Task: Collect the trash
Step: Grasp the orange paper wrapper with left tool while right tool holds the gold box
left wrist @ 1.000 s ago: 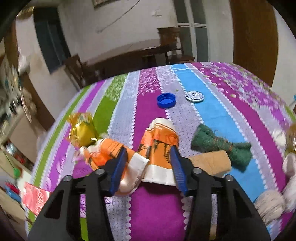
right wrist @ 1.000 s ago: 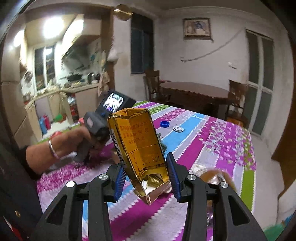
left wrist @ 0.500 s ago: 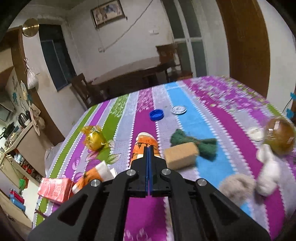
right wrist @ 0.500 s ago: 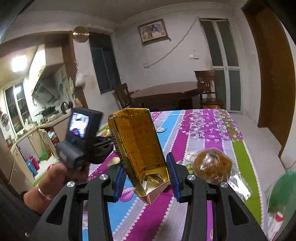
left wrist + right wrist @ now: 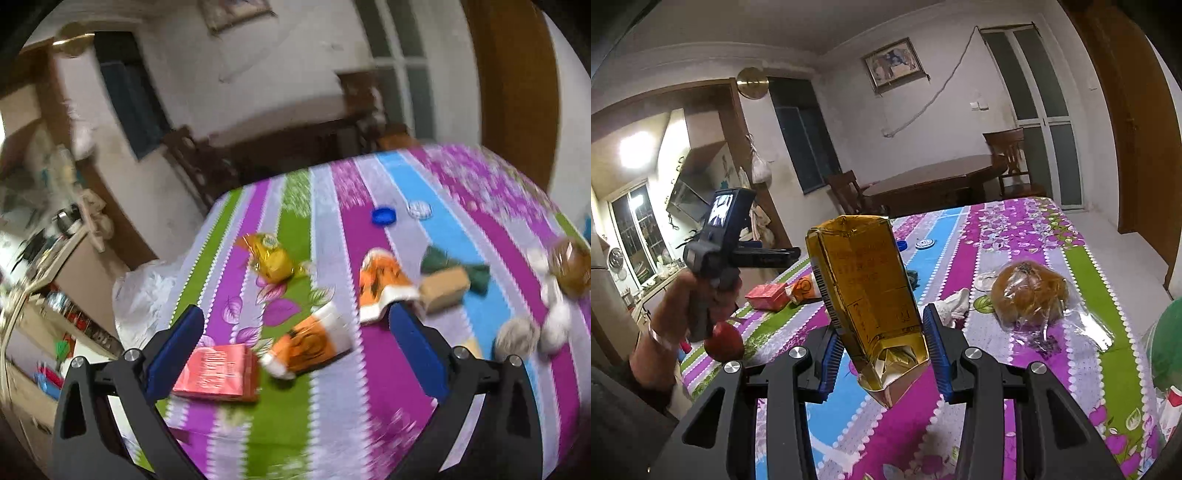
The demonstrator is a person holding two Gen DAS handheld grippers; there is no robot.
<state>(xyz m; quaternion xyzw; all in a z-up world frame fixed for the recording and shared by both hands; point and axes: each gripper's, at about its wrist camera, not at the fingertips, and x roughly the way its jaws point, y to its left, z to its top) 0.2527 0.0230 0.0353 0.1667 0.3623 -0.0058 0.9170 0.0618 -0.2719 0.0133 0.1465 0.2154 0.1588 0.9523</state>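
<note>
Right tool (image 5: 881,354) grips a creased gold carton (image 5: 866,295), barcode along its left edge, faint red print unreadable. Left tool (image 5: 295,343) is opening wide, empty, above an orange wrapper (image 5: 314,347).

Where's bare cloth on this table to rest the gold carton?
Free: the far end beyond the blue cap, and the near purple stripe right of the orange wrapper. Crowded: the middle, around the sponge, and the right edge by the bagged bun.
</note>
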